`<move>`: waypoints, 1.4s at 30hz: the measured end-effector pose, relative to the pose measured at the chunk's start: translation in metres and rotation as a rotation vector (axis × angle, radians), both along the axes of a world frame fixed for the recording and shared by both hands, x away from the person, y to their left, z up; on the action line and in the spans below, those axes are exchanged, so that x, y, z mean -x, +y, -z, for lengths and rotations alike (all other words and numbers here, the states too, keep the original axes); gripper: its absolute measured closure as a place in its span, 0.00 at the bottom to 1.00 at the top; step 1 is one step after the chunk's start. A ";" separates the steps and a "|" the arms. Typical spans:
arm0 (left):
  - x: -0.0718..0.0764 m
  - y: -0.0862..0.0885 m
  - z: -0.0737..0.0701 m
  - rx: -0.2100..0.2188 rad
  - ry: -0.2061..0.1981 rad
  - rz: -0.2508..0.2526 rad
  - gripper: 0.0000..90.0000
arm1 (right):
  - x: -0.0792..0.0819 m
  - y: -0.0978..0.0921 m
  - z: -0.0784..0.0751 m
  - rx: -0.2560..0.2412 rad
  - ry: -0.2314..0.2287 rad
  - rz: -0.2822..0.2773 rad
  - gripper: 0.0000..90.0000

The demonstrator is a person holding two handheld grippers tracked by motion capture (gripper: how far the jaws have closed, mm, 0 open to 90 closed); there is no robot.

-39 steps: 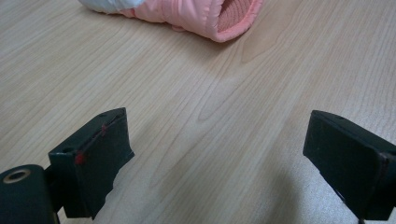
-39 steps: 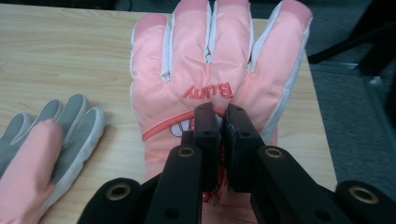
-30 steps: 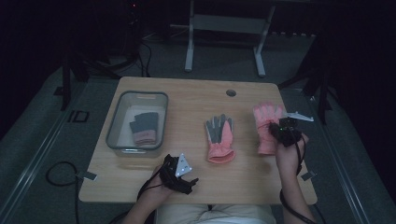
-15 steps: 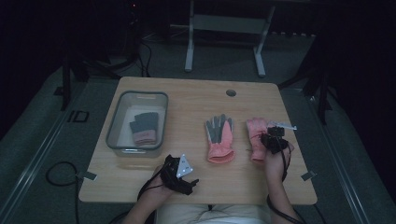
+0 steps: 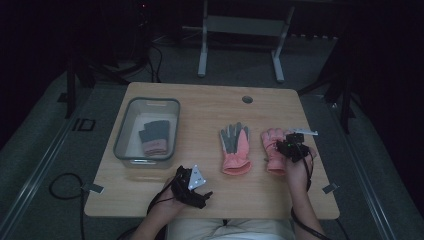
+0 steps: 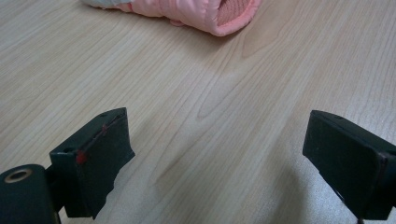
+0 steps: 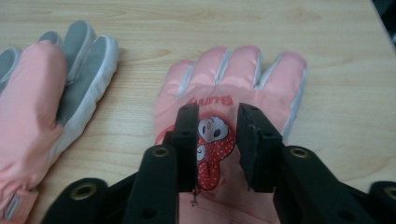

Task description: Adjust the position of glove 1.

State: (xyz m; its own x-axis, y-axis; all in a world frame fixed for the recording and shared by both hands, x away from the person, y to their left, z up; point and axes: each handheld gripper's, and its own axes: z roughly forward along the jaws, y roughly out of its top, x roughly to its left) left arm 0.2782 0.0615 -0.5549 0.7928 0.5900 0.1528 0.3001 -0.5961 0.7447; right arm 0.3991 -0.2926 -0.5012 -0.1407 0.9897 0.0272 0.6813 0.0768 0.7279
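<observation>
The right gripper (image 7: 215, 135) pinches the pink glove (image 7: 233, 93) lying at the table's (image 5: 200, 105) right side, beside its grey-palmed twin (image 5: 235, 145); the left gripper (image 6: 219, 154) rests spread wide, grasping nothing, near the front edge.

wooden table (image 5: 200, 107) bears a clear bin (image 5: 121, 142) and two pink gloves (image 5: 236, 150).

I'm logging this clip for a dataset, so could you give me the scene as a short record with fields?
surface: wooden table
right gripper: jaws narrowly parted on either side of the cartoon patch on the right pink glove; grip not certain
left gripper: open, over bare wood near the table's front edge
middle glove: pink, grey palm up, flat on the table
bin: clear, at the left, with a dark and pink glove inside
</observation>
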 end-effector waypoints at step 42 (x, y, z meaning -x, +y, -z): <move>0.001 -0.002 0.001 -0.007 0.004 0.006 0.08 | 0.000 -0.018 0.028 0.091 -0.030 -0.226 0.94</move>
